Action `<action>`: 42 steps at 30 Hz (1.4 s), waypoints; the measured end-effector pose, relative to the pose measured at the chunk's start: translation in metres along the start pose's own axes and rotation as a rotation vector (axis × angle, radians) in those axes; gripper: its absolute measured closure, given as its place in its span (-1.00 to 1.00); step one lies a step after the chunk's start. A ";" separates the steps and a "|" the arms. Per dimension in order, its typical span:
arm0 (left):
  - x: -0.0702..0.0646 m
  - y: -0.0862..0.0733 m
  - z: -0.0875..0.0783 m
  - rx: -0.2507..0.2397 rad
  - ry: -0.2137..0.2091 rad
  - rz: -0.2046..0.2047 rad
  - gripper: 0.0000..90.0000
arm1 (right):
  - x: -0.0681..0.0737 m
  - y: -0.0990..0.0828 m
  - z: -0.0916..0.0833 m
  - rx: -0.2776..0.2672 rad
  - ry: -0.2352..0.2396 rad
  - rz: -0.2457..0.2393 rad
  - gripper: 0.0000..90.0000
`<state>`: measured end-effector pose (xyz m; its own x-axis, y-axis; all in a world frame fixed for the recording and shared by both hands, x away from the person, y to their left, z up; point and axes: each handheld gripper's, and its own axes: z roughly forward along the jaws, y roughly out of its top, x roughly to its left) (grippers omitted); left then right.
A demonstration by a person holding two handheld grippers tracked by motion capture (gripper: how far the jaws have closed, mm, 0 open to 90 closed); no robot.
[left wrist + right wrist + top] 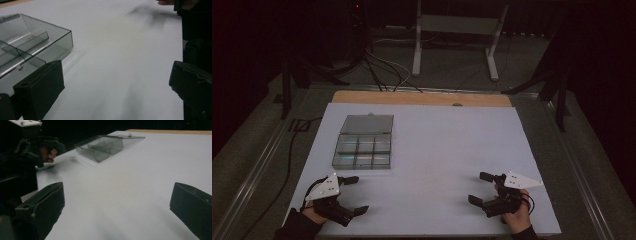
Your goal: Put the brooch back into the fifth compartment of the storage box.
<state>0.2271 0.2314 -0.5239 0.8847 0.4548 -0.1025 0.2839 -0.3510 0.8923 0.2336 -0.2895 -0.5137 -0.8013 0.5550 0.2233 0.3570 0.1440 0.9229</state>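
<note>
A clear grey plastic compartment box [363, 142] lies on the white table top [437, 150] at the left, its lid folded open toward the far side. Its compartments look empty. My left gripper [356, 195] rests near the front left edge, jaws wide apart, nothing between them. In the left gripper view the box [30, 47] sits just past the left jaw. My right gripper [480, 187] rests near the front right, open and holding nothing. The right gripper view shows the box [102, 147] farther off and the other hand with its gripper [41, 147] at the upper left.
A wooden strip [422, 98] runs along the table's far edge. Beyond it stand a white frame leg [492, 47] and black cables [377, 65] on the floor. Metal rails [257, 165] flank the table.
</note>
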 end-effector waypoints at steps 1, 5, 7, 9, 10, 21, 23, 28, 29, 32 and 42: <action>0.001 0.000 0.000 0.002 -0.001 -0.001 -0.98 | 0.000 0.000 0.000 0.005 -0.012 -0.012 -1.00; 0.001 -0.001 0.001 0.008 0.001 -0.006 -0.98 | -0.002 -0.001 -0.001 0.018 -0.027 -0.002 -1.00; 0.002 -0.001 0.002 0.013 -0.008 -0.010 -0.98 | -0.004 -0.003 0.001 0.037 -0.040 0.005 -1.00; 0.002 -0.001 0.002 0.021 -0.013 -0.006 -0.98 | -0.005 -0.004 0.001 0.041 -0.042 0.019 -1.00; 0.001 -0.001 0.003 0.025 -0.014 -0.002 -0.98 | -0.005 -0.004 0.001 0.037 -0.042 0.026 -1.00; -0.007 0.016 0.002 0.039 -0.080 0.056 -0.98 | -0.001 -0.002 0.003 0.019 -0.017 0.020 -1.00; -0.006 0.021 0.001 0.033 -0.084 0.066 -0.98 | 0.000 -0.001 0.003 0.014 -0.015 0.014 -1.00; -0.003 0.029 -0.004 0.022 -0.062 0.085 -0.98 | -0.001 0.000 0.001 0.006 -0.021 0.009 -1.00; -0.002 0.031 -0.006 0.017 -0.067 0.087 -0.98 | -0.001 -0.001 0.000 0.002 -0.021 0.009 -1.00; 0.002 0.035 -0.011 0.006 -0.085 0.087 -0.98 | -0.003 0.000 -0.002 -0.007 -0.024 0.026 -1.00; 0.017 0.046 -0.026 -0.020 -0.074 0.093 -0.98 | -0.002 0.000 -0.001 -0.007 -0.022 0.027 -1.00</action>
<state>0.2454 0.2441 -0.4737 0.9319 0.3593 -0.0505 0.1927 -0.3722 0.9079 0.2352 -0.2917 -0.5134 -0.7807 0.5765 0.2411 0.3746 0.1229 0.9190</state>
